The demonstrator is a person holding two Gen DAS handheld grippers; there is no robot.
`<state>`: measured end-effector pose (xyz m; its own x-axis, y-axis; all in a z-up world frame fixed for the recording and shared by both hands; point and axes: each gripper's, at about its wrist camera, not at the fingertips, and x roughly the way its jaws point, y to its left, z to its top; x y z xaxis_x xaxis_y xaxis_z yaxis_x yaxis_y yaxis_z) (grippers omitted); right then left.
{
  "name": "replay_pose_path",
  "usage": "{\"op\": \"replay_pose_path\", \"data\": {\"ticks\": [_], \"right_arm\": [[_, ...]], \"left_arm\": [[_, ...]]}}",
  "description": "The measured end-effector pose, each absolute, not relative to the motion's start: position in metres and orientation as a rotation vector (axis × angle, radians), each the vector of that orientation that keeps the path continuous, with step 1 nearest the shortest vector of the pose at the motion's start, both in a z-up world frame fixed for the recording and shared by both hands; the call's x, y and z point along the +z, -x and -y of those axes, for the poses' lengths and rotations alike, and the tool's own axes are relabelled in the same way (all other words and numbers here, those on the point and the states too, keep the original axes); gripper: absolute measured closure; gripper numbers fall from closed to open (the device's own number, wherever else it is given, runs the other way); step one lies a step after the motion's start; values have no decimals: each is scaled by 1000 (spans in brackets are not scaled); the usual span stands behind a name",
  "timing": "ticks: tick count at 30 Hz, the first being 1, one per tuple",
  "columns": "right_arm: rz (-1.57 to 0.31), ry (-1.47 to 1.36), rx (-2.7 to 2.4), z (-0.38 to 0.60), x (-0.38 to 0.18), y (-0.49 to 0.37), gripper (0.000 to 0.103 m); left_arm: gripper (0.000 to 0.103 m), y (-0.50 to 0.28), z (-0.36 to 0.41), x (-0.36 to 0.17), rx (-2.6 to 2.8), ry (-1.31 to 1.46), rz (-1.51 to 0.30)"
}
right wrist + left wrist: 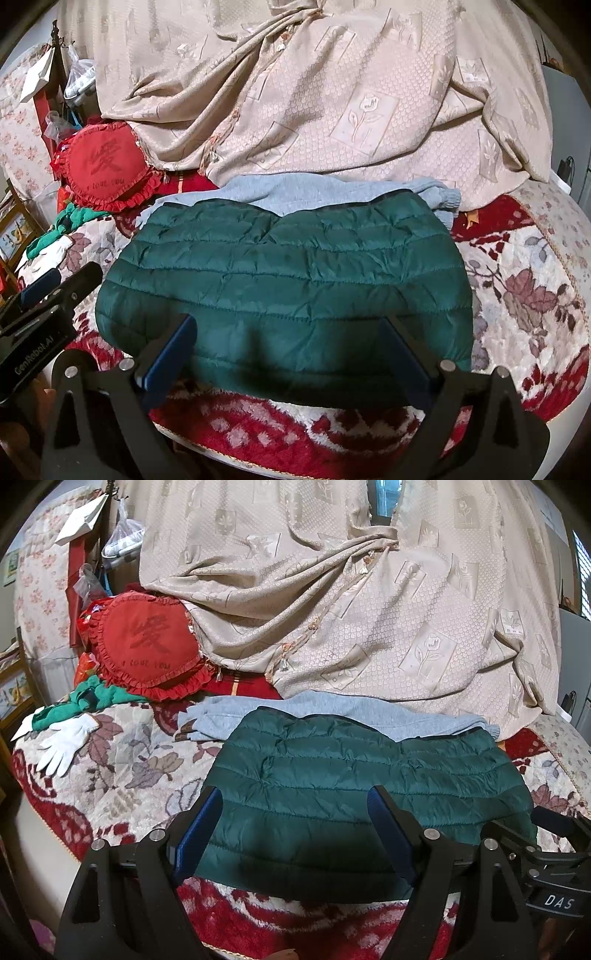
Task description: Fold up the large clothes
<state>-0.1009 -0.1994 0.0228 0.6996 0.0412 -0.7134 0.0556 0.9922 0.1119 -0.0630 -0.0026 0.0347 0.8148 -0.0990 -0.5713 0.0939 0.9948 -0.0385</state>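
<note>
A dark green quilted jacket [354, 775] lies folded into a flat rectangle on the floral blanket; it also shows in the right wrist view [288, 273]. A light blue garment [325, 712] lies folded under its far edge, also in the right wrist view [280, 195]. My left gripper [297, 797] is open and empty, its blue-padded fingers hovering over the jacket's near left part. My right gripper [290, 328] is open and empty over the jacket's near edge. The right gripper shows at the right edge of the left wrist view [554, 830], and the left gripper at the left of the right wrist view [55, 288].
A red and white floral blanket [122, 760] covers the surface. A beige patterned cloth [369, 602] is heaped behind. A red heart cushion [147, 642], a green garment [92, 698] and white gloves [62, 746] lie at the left.
</note>
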Motion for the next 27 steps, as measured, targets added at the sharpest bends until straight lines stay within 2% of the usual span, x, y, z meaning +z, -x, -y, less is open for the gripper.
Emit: {"op": "replay_pose_path", "data": {"ticks": [27], "right_arm": [[-808,-130,-14,196,19,97,3]], "left_arm": [[39,62,3,32,-117,3,-619]]}}
